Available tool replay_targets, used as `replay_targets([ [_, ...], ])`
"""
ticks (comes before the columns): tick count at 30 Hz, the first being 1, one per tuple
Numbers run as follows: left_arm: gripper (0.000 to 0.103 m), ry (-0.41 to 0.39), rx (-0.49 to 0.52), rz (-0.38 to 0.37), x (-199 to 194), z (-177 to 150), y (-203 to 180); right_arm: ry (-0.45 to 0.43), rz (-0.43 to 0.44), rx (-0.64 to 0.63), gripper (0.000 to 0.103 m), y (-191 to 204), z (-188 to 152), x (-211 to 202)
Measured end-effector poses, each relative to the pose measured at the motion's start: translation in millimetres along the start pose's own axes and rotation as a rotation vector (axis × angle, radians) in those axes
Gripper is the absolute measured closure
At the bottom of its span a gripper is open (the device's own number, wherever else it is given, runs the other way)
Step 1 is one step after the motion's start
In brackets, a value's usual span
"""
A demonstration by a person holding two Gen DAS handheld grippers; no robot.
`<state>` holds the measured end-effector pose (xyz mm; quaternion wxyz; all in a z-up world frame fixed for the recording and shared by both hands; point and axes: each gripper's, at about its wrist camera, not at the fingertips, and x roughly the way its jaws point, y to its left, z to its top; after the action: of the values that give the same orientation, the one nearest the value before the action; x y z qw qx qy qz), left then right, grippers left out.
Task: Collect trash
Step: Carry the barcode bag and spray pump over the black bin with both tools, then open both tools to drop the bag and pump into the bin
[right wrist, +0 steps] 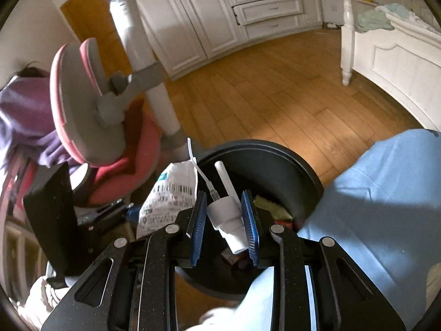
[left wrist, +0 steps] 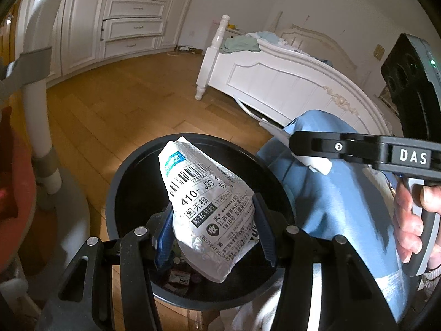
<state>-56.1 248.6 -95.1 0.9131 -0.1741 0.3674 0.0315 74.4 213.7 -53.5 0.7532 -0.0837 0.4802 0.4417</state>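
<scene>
The crumpled white shipping bag (left wrist: 209, 207) with a barcode label hangs over the open black trash bin (left wrist: 118, 182), pinched between the blue pads of the left hand-held gripper (left wrist: 213, 229). Beside it, the right hand-held gripper (right wrist: 224, 226) clamps a small white plastic nozzle piece (right wrist: 224, 215) with a thin tube, also above the bin. The bin stands on the wooden floor (left wrist: 110, 104), against a blue trouser leg (left wrist: 330, 193).

Readable print: shipping label and one gripper tag.
Crumpled white mailer bag (left wrist: 209, 207) carries a barcode, "410- J33", Chinese characters "无锡", and digits "7857984…", partly creased. The right gripper (left wrist: 311, 162) body reads "DAS" in white letters.
</scene>
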Motion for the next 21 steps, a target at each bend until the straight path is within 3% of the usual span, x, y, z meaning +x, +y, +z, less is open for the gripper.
replay_targets([
  [4, 0.045, -0.003, 0.011, 0.019, 3, 2, 0, 0.012, -0.003, 0.021, 0.075, -4, 3, 9],
  [5, 0.037, -0.004, 0.013, 0.03, 3, 3, 0, 0.015, 0.001, 0.031, 0.074, -6, 5, 10],
  [7, 0.022, -0.009, 0.013, 0.051, 2, 6, 1, 0.002, 0.007, 0.047, 0.047, -10, 5, 8],
  [9, 0.018, -0.03, 0.017, 0.059, -4, 8, 0, -0.037, 0.023, 0.07, 0.036, -15, 5, 0],
  [17, 0.018, -0.05, 0.046, 0.045, -20, 16, -23, -0.177, 0.111, 0.173, 0.035, -45, -21, -60],
  [19, 0.018, -0.057, 0.066, 0.026, -23, 19, -36, -0.216, 0.118, 0.217, 0.029, -61, -39, -81],
  [21, 0.011, -0.066, 0.102, 0.004, -27, 23, -57, -0.257, 0.107, 0.262, 0.026, -78, -60, -104],
])
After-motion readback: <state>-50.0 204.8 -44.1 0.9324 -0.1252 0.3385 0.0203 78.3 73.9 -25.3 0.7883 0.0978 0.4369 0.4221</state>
